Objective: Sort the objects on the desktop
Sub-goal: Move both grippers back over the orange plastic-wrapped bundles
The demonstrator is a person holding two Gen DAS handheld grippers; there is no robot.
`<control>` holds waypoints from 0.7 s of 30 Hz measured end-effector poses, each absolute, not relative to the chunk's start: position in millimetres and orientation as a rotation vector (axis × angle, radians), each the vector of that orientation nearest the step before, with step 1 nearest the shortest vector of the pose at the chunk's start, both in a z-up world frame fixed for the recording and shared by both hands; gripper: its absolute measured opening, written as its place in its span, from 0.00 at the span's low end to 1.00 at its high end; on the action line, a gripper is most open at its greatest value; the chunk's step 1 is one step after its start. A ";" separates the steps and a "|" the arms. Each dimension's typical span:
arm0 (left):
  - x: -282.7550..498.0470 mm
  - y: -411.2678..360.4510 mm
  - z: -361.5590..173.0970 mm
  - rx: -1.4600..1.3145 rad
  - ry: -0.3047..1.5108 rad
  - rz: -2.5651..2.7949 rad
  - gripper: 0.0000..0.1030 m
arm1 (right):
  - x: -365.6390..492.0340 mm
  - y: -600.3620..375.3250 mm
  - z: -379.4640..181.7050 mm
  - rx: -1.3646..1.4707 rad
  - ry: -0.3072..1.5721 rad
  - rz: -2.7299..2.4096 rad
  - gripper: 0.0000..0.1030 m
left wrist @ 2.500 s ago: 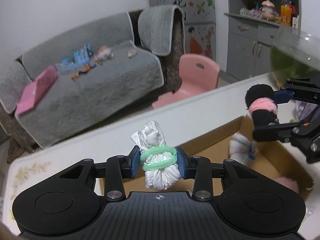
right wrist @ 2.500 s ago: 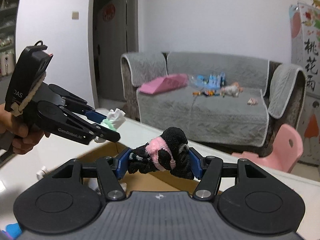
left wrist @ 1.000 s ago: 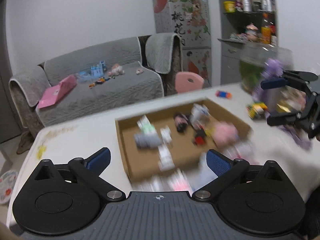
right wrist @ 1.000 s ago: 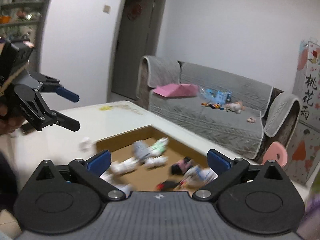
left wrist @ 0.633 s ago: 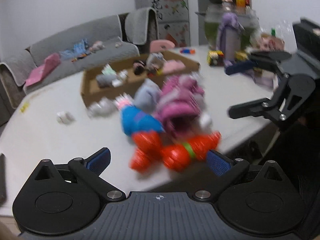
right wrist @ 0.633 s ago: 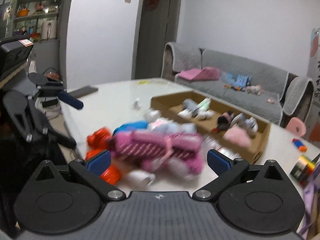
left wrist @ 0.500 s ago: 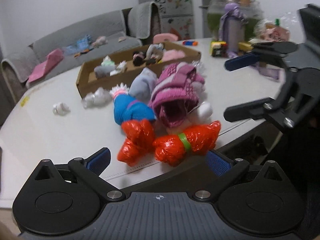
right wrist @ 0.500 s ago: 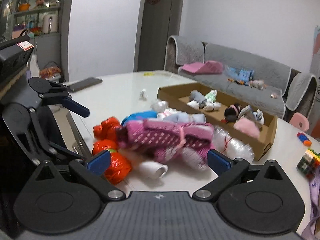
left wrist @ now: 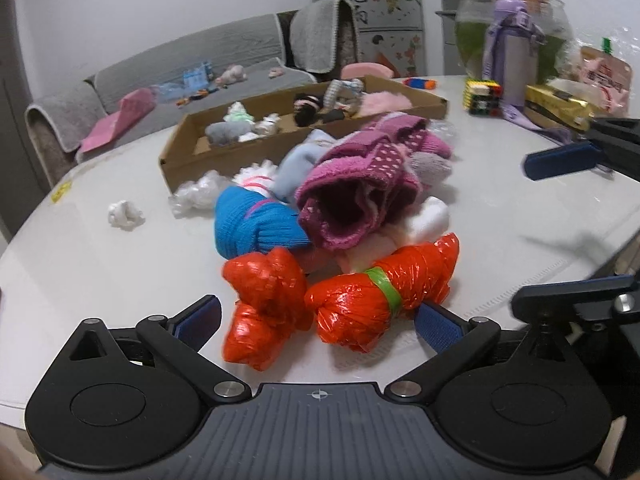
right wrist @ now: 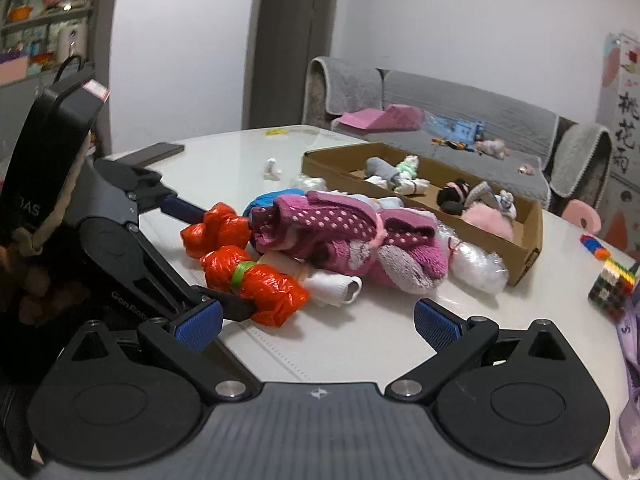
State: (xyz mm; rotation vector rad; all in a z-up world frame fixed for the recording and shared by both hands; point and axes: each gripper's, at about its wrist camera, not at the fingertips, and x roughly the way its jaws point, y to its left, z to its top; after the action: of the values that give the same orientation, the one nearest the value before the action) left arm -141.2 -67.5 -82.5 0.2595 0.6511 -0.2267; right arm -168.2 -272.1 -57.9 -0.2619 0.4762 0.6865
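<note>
left hand-held gripper gapes around 2 crinkled orange bundles.

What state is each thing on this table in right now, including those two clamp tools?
Left gripper: jaws open, holding nothing.
Right gripper: jaws open, holding nothing.
Orange bag bundle: tied with a green band, lying on the table.
Purple sock: lying open-mouthed on the pile.
Cardboard box: open, holding small bundles.

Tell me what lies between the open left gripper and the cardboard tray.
In the left wrist view: two red plastic-bag bundles, then a blue knit sock and purple dotted socks, piled up to the cardboard tray. Left gripper holds nothing.
</note>
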 end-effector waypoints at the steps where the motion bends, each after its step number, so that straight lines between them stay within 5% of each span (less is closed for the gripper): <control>1: -138.4 -64.5 -82.6 0.255 0.652 -0.217 1.00 | -169.2 -273.4 -57.9 -0.251 0.474 0.683 0.99; 21: -126.3 -5.5 -75.2 0.183 0.693 -0.099 0.99 | -164.8 -234.6 -69.3 -0.175 0.549 0.648 0.99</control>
State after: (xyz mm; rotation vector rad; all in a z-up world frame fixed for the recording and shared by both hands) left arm -126.3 -5.5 -75.2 0.1826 0.6929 -0.0994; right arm -164.8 -234.6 -69.3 -0.1752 0.5489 0.6479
